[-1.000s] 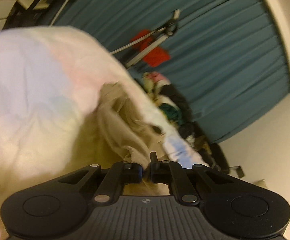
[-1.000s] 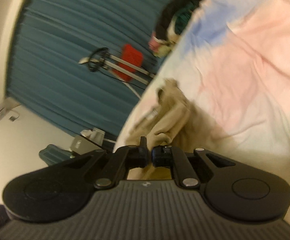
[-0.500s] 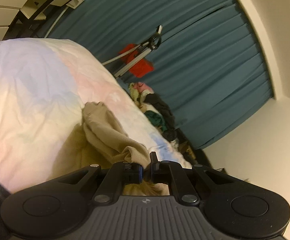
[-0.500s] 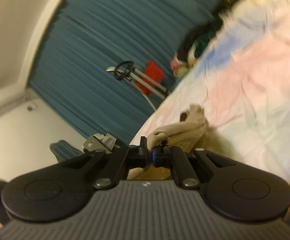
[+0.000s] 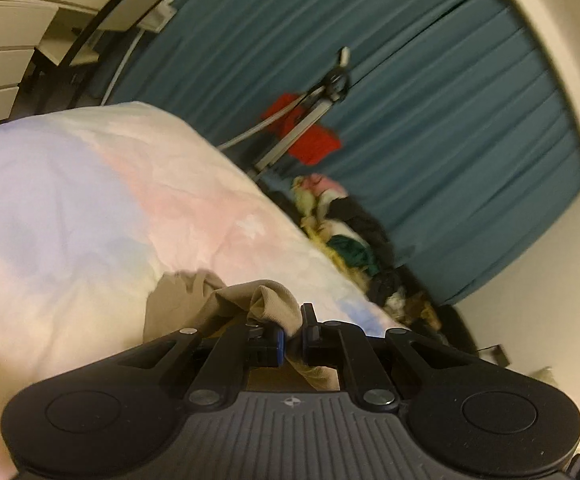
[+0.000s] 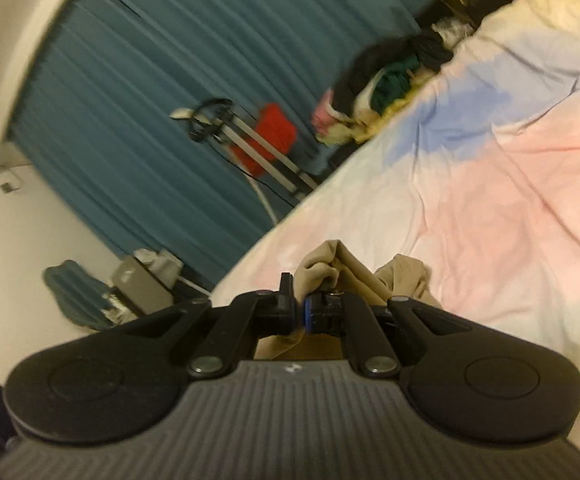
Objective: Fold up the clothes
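Both grippers pinch the crumpled beige knit garment (image 5: 210,300), which lies near the bed's edge on the pastel pink-and-blue tie-dye cover (image 5: 70,200). The left gripper (image 5: 293,330) has its fingers pressed on a bunched fold; the right gripper (image 6: 298,307) clamps another. Only the left view shows white drawers (image 5: 2,48); only the right shows a teal cloth (image 6: 74,292) on the floor. Both catch the pleated teal curtain (image 6: 170,80).

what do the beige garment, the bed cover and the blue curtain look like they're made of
Beige garment: soft matte knit, probably cotton; a fine ribbed weave shows where the left tongs pinch it.
Bed cover: thin matte woven cloth, likely cotton, with sharp creases.
Blue curtain: matte fabric in regular pleats; fibre unclear.
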The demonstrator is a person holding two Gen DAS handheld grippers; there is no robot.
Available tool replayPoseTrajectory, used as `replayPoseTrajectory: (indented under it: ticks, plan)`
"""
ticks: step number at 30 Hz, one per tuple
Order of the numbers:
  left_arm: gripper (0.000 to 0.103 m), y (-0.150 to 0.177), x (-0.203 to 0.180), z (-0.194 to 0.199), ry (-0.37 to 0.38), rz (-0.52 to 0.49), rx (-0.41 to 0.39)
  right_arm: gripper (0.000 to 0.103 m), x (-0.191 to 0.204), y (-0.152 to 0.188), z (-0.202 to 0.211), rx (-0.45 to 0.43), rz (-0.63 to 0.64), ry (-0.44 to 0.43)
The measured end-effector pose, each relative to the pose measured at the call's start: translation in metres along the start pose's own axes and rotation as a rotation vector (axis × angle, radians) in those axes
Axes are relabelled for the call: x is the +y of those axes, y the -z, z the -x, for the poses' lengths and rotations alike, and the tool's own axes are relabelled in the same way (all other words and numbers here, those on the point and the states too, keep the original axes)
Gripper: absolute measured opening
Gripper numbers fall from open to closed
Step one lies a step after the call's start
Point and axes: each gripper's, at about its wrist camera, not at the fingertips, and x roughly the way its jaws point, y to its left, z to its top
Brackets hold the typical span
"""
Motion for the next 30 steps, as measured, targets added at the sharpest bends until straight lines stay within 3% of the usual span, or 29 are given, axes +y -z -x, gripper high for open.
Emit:
replayPoseTrajectory:
  ticks: [5,9,13,16,17,19,20,21,22,23,28,29,30]
  plan:
    - [0.009,-0.008,0.014,-0.080,-0.088,-0.040,0.054,0.008,-0.022,0.001,-0.061,0.063,0.012,0.058]
    - [0.009,0.004,0.046,-0.114,-0.107,0.016,0.082,0.008,-0.048,0.014,-0.089,0.104,0.030,0.069]
    - [0.010,0.003,0.047,-0.127,-0.121,-0.055,0.075,0.009,-0.061,0.016,-0.107,0.133,-0.029,0.076]
    - [0.012,0.007,0.044,-0.126,-0.120,-0.095,0.069,0.010,-0.062,0.017,-0.112,0.135,-0.006,0.064]
    - [0.015,0.008,0.043,-0.124,-0.116,-0.098,0.070,0.010,-0.061,0.017,-0.112,0.142,0.002,0.061]
    - [0.048,0.008,0.039,-0.119,-0.095,-0.118,0.071,0.013,-0.059,0.017,-0.112,0.155,0.017,0.053]
    - [0.056,0.008,0.037,-0.116,-0.084,-0.129,0.072,0.026,-0.057,0.016,-0.110,0.163,0.020,0.046]
    - [0.071,0.008,0.035,-0.114,-0.072,-0.140,0.072,0.056,-0.053,0.014,-0.105,0.166,0.026,0.034]
    - [0.082,0.009,0.031,-0.111,-0.069,-0.161,0.075,0.073,-0.048,0.014,-0.100,0.164,0.044,0.023]
    - [0.083,0.011,0.027,-0.107,-0.071,-0.188,0.079,0.089,-0.043,0.015,-0.094,0.157,0.075,0.023]
    - [0.085,0.030,0.023,-0.095,-0.087,-0.242,0.149,0.088,-0.016,0.035,-0.060,0.143,0.285,0.040]
    - [0.085,0.035,0.023,-0.097,-0.104,-0.247,0.173,0.084,-0.014,0.040,-0.058,0.156,0.315,0.046]
    - [0.085,0.040,0.023,-0.100,-0.120,-0.259,0.191,0.068,-0.011,0.045,-0.061,0.177,0.348,0.048]
